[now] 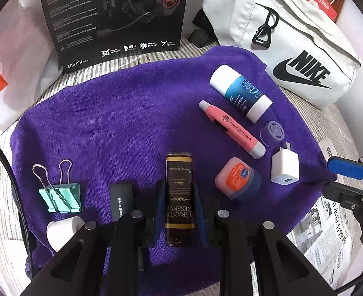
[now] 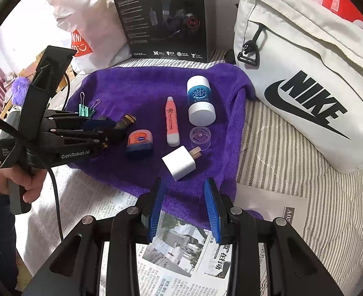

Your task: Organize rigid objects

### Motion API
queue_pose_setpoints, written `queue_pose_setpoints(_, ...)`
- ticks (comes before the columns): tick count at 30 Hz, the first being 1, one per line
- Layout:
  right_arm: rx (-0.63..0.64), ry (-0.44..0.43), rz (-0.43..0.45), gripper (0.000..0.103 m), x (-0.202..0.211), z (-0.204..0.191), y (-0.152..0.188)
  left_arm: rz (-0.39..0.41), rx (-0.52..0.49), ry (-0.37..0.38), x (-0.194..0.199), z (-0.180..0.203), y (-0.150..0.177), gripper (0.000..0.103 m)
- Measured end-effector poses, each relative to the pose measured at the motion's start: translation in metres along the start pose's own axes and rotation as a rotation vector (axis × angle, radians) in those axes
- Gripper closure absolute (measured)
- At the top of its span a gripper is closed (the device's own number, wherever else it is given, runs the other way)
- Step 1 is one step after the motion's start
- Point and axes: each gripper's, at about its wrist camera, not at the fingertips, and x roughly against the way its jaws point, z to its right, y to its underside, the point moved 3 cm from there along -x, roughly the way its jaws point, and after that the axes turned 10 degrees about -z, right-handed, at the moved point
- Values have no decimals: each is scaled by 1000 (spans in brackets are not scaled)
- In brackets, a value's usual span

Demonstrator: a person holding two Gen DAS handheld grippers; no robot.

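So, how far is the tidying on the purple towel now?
No finished grouping shows yet. In hand: the left gripper is shut on the dark box. Left: charger, pink pen, white tube, clip. The right gripper is open, empty.

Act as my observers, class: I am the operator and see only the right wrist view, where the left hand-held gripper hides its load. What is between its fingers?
Observer: The left hand-held gripper is shut on a dark Grand Reserve box, with its gold lettering facing the left wrist camera.
Operator: Is anything hidden behind that gripper?
Observer: Yes. A black rectangular item lies on the purple towel just beside one finger, on the side of the teal binder clip.
Operator: And anything near the clip?
Observer: A white cup-like object sits at the towel's edge, just below the clip in the left wrist view.
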Motion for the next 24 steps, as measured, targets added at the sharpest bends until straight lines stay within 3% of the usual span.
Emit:
queue_pose_setpoints(3,-6,-1,7,69,4,1,1,1,4,10,2,0,3,76)
queue_pose_setpoints(8,-14,4,18,68,13,3,6,-9,4,32,4,4,10,58)
queue_pose_setpoints(13,-29,6,30,62,22,0,16,-10,40,29,13,4,21,52)
queue_pose_setpoints(16,-42,-4,41,60,29,-3,22,22,59,39,28,6,30,38)
queue_pose_setpoints(19,-54,0,53,54,36,-8,28,50,80,24,47,7,41,24)
queue_pose_setpoints(24,-80,-4,87,36,51,-17,39,97,121,39,80,6,64,22)
